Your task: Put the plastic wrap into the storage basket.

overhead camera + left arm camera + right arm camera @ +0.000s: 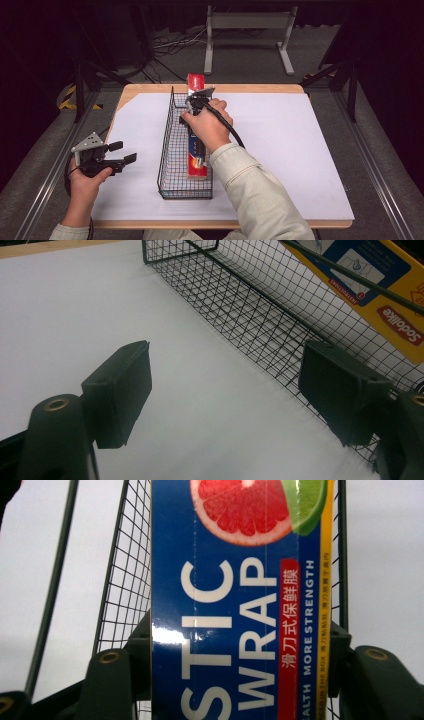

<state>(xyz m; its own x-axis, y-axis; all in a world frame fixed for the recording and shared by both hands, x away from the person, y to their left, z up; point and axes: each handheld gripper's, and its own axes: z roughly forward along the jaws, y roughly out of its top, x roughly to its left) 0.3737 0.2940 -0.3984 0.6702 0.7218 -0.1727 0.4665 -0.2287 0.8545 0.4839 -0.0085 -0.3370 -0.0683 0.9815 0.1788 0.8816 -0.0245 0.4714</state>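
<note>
Right hand-held gripper (235,680) clamping plastic wrap box (235,605) inside wire basket (172,150). Left hand-held gripper (225,395) hovering wide open, empty, over white counter (285,150).

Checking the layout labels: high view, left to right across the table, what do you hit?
Left gripper, jaws apart over the white sheet → black wire basket → plastic wrap box lying in the basket, with the right gripper on it → bare white sheet to the table's right edge.
</note>
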